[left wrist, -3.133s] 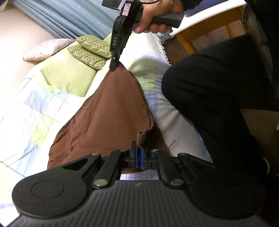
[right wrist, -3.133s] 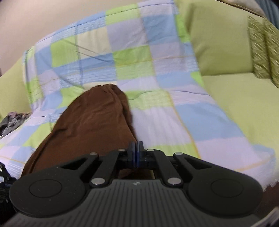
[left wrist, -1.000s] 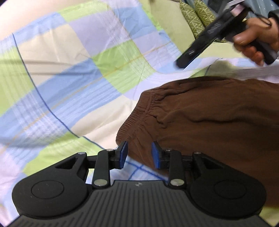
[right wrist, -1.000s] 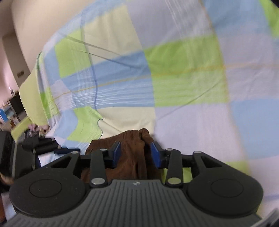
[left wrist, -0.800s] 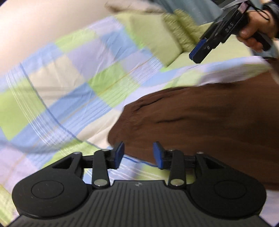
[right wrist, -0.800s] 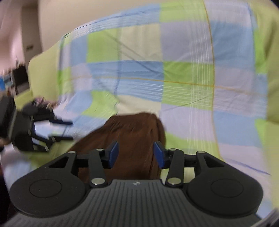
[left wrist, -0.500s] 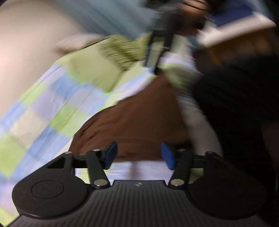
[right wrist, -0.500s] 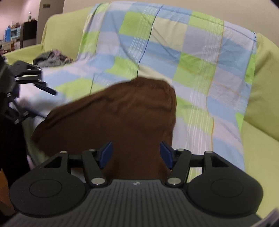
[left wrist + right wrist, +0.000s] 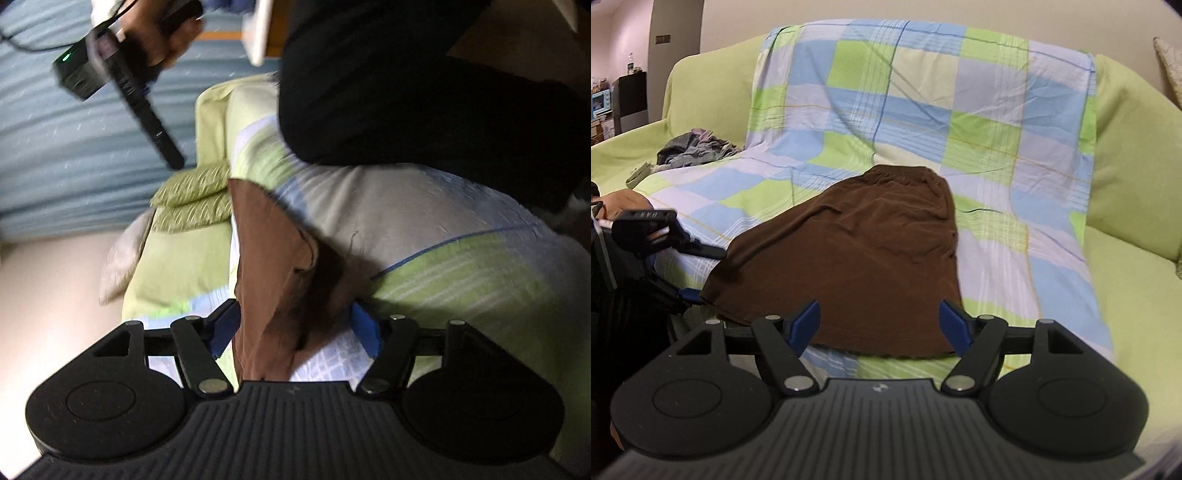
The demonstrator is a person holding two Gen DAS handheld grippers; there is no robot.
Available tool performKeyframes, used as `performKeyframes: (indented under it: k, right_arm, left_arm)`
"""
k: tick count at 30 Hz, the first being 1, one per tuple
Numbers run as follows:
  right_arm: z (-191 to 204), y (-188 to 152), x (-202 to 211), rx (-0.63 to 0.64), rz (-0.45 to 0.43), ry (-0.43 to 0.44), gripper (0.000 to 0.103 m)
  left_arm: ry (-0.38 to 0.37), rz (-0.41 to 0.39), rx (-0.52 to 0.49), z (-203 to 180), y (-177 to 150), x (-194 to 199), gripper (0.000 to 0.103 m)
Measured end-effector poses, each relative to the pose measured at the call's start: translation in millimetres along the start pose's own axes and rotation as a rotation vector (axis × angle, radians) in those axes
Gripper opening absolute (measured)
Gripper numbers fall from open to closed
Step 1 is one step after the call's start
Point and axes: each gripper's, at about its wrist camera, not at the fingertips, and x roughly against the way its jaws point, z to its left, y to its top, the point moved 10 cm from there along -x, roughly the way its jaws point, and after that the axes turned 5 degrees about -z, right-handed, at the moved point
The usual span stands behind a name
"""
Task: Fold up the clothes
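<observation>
**Both grippers let go, one fold laid on the sofa**

The left gripper (image 9: 291,330) has just been opening; its blue pads stand apart with the near edge of the brown garment (image 9: 273,258) lying loosely between them, not pressed. The right gripper (image 9: 879,323) has likewise just been spreading its jaws — they stand wide, with the garment's near hem ahead of them and nothing gripped.

The brown garment (image 9: 857,258) lies on the checked sheet (image 9: 923,103) that covers the middle of the green sofa (image 9: 1126,184), its elastic waistband toward the backrest and its hem at the seat's front edge. It looks doubled over lengthwise, fairly flat — so a first fold seems done. A further fold to make it compact probably remains, and a heap of other clothes (image 9: 690,149) waits near the sofa's left end, unfolded
</observation>
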Motion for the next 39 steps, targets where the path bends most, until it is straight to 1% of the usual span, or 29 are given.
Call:
performKeyframes:
  k: [3, 5, 7, 8, 9, 10, 11, 12, 13, 14, 15, 16, 17, 20, 21, 22, 23, 24, 25, 26, 28, 30, 31, 34, 35, 36, 37, 38, 39]
  right_arm:
    - [-4.2, -1.1, 3.4, -0.025, -0.012, -0.008, 0.073]
    - [-5.5, -3.2, 4.3, -0.034, -0.012, -0.01, 0.073]
    - [-3.9, -5.8, 4.6, -0.03, -0.01, -0.008, 0.074]
    - [-3.5, -7.2, 3.5, -0.029, -0.008, -0.006, 0.075]
    - [-3.0, -8.6, 2.5, -0.027, -0.006, -0.004, 0.075]
    - [-2.4, -10.0, 1.1, -0.023, -0.004, -0.002, 0.075]
    - [-0.8, -11.9, -0.5, -0.014, 0.002, -0.002, 0.075]
    - [1.9, -14.0, -1.8, 0.004, 0.011, -0.004, 0.075]
    - [5.0, -15.8, -3.4, 0.032, 0.018, -0.005, 0.075]
    - [9.1, -17.6, -4.5, 0.065, 0.024, -0.003, 0.075]
    - [13.7, -19.8, -6.0, 0.101, 0.031, 0.001, 0.075]
    - [18.3, -22.8, -8.1, 0.134, 0.04, 0.008, 0.075]
    - [21.7, -25.5, -10.4, 0.157, 0.048, 0.014, 0.075]
    - [33.0, -31.5, -18.7, 0.213, 0.061, 0.039, 0.075]
    - [37.5, -33.3, -21.9, 0.243, 0.062, 0.046, 0.076]
    - [42.1, -35.1, -25.2, 0.277, 0.065, 0.052, 0.077]
    - [46.8, -37.3, -28.7, 0.32, 0.07, 0.059, 0.077]
    - [50.7, -39.3, -32.6, 0.359, 0.074, 0.063, 0.078]
    - [53.2, -41.2, -37.1, 0.392, 0.08, 0.065, 0.078]
    - [55.7, -43.1, -41.5, 0.425, 0.086, 0.067, 0.078]
    - [60.9, -41.9, -49.7, 0.465, 0.081, 0.077, 0.078]
    - [66.7, -36.5, -55.9, 0.499, 0.061, 0.083, 0.085]
    - [68.8, -34.4, -59.2, 0.514, 0.054, 0.084, 0.087]
    - [68.7, -31.5, -69.9, 0.538, 0.053, 0.082, 0.087]
    - [66.6, -30.8, -75.7, 0.536, 0.059, 0.085, 0.084]
    - [65.4, -29.1, -79.3, 0.534, 0.062, 0.092, 0.075]
    - [65.4, -26.5, -81.8, 0.538, 0.057, 0.099, 0.069]
    - [66.5, -24.4, -83.8, 0.544, 0.054, 0.108, 0.06]
    - [69.3, -22.8, -84.7, 0.553, 0.051, 0.119, 0.048]
  left_arm:
    - [0.0, -0.001, -0.045, -2.9, 4.4, 2.4, 0.069]
    - [-0.008, 0.01, -0.049, -2.8, 5.1, 4.0, 0.069]
    - [-0.039, 0.033, -0.004, -0.3, 5.0, 0.3, 0.069]
    - [-0.055, 0.045, 0.02, 1.1, 5.1, -1.5, 0.061]
    - [-0.094, 0.069, 0.109, 7.3, 5.1, -5.0, 0.043]
    - [-0.099, 0.085, 0.173, 14.9, 4.8, -7.4, 0.028]
    - [-0.103, 0.101, 0.237, 22.5, 4.5, -9.6, 0.01]
    - [-0.084, 0.097, 0.29, 33.0, 3.9, -8.9, 0.01]
    - [-0.081, 0.089, 0.327, 39.2, 3.7, -8.2, 0.009]
    - [-0.078, 0.074, 0.407, 51.6, 1.5, -7.1, 0.01]
    - [-0.075, 0.065, 0.441, 58.7, -1.0, -5.8, 0.01]
    - [-0.08, 0.06, 0.455, 60.9, -2.2, -5.1, 0.009]
    - [-0.109, 0.05, 0.505, 64.8, -4.9, -4.3, 0.009]
    - [-0.157, 0.029, 0.753, 83.0, -17.2, -1.9, 0.009]
    - [-0.161, 0.022, 0.861, 92.2, -25.3, -0.8, 0.009]
    - [-0.158, 0.02, 0.894, 95.4, -28.8, -1.1, 0.009]
    - [-0.156, 0.019, 1.0, 105.8, -40.0, -0.5, 0.009]
    - [-0.162, 0.017, 1.059, 111.0, -46.6, -0.6, 0.009]
    - [-0.159, 0.015, 1.083, 113.6, -50.0, -0.1, 0.009]
    - [-0.161, 0.008, 1.135, 118.1, -56.3, 0.0, 0.009]
    - [-0.185, -0.002, 1.18, 119.8, -61.1, -0.9, 0.009]
    - [-0.206, -0.008, 1.213, 120.1, -64.9, -1.3, 0.009]
    - [-0.212, -0.013, 1.23, 120.4, -66.3, 0.3, 0.009]
    - [-0.232, -0.025, 1.266, 120.1, -70.1, 5.0, 0.009]
    - [-0.239, -0.027, 1.276, 119.7, -71.3, 6.6, 0.009]
    - [-0.247, -0.029, 1.281, 118.1, -72.4, 8.6, 0.009]
    - [-0.256, -0.028, 1.278, 115.5, -71.7, 8.1, 0.009]
    - [-0.264, -0.026, 1.274, 112.9, -71.0, 7.6, 0.009]
    - [-0.269, -0.022, 1.267, 110.1, -69.9, 6.8, 0.009]
